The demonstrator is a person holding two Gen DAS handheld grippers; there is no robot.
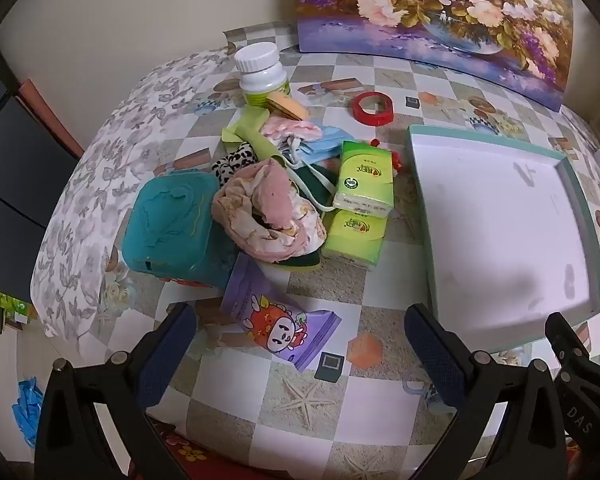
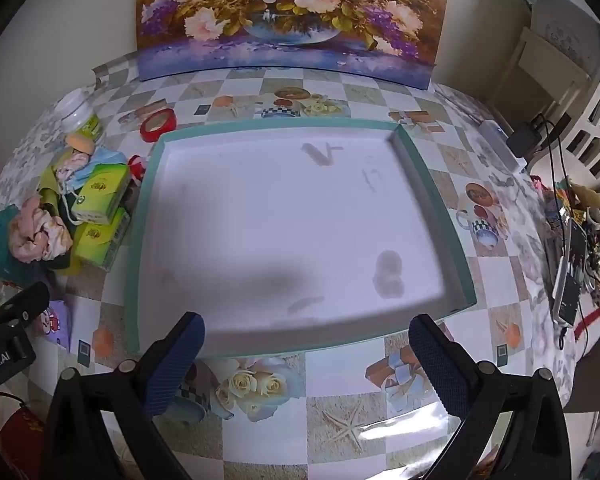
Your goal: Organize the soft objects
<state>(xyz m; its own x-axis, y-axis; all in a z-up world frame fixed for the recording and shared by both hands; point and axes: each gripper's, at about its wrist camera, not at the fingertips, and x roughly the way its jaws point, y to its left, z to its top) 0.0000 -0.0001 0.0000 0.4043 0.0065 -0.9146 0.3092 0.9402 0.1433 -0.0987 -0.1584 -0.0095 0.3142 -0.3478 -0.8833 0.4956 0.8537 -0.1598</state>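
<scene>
Checkered oilcloth covers the desk; left gripper hovers wide open and empty just short of a purple tissue pack; right gripper likewise open and empty at the near rim of the bare teal-edged tray. Advisable: pinch the slick, squashy pack across its middle; crumpled pink cloth and green tissue packs lie beyond, heaped.

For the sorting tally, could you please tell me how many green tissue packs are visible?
2: one green tissue pack lies atop the pile beside the tray; the other tissue pack sits partly beneath it. More may hide under the clothes.
</scene>
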